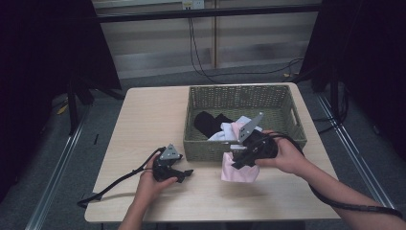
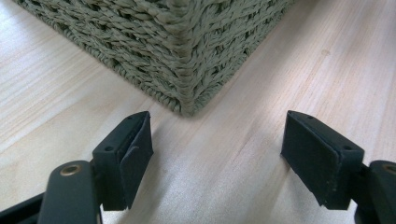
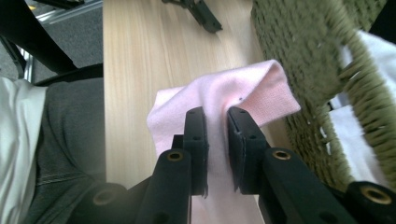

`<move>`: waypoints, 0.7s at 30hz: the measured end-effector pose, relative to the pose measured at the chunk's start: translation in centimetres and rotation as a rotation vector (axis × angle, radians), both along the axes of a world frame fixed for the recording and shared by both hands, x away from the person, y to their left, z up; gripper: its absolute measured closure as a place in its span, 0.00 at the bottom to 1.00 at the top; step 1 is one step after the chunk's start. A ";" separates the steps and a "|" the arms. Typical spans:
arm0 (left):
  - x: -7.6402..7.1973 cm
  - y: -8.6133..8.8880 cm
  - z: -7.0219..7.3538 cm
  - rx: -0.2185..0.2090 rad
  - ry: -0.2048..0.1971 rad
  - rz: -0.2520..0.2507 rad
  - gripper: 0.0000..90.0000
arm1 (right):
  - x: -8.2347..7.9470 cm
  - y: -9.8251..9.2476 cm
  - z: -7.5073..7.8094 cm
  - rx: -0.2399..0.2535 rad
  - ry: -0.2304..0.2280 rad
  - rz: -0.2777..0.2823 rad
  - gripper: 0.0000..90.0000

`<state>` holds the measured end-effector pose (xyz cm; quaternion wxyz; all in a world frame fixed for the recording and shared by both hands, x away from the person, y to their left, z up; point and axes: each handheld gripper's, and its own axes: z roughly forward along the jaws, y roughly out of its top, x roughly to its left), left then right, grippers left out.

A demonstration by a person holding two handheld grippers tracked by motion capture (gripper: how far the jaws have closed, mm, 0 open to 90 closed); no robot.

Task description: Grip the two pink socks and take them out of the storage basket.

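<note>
A pink cloth (image 1: 239,170) hangs in front of the woven green basket (image 1: 210,148), its lower end touching the table. My right gripper (image 1: 238,154) is shut on the cloth's upper part; in the right gripper view the pink cloth (image 3: 219,102) is pinched between the two black jaws of the right gripper (image 3: 217,126). My left gripper (image 1: 184,173) rests low on the table to the left of the basket. In the left gripper view this left gripper (image 2: 217,154) stands open with bare wood between its jaws, facing a basket corner (image 2: 187,60).
Inside the basket lie a black garment (image 1: 210,123) and white cloth (image 1: 230,129). The light wooden table (image 1: 148,120) has free room to the left. Cables trail from both grippers. Dark curtains and metal stands surround the table.
</note>
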<state>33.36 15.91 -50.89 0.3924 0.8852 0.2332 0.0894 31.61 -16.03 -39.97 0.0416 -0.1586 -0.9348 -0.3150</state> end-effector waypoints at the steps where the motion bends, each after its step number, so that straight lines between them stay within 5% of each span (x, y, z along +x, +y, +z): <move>1: 0.0 0.0 0.0 0.000 0.000 0.000 0.27 | 0.0 0.0 0.0 0.000 0.000 0.000 0.87; 21: 0.0 0.0 0.0 -0.001 0.000 0.001 0.27 | 0.0 0.5 -3.9 -0.049 0.025 -0.018 0.85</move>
